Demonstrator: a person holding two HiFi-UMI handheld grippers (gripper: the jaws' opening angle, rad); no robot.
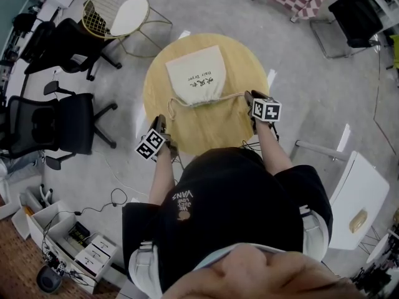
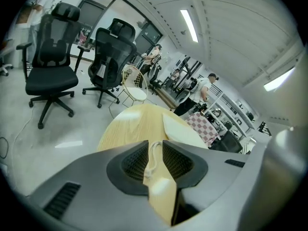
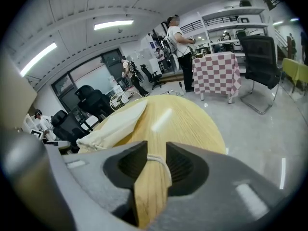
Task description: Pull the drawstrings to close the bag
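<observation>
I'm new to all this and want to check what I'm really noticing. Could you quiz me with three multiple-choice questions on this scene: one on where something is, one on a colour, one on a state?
1. Where does the bag lie?
A. on the round wooden table
B. on an office chair
C. on the floor

2. What colour is the bag?
A. black
B. cream
C. red

3. How do the left tongs stand?
A. clamped on the bag's cloth
B. shut tight on nothing
C. apart, with a drawstring lying in the gap

Answers:
1 A: the head view shows the bag resting on the table top.
2 B: its cloth is pale cream with small dark print.
3 C: the left gripper view shows a gap between the pads, with the drawstring lying loose in it.
</observation>
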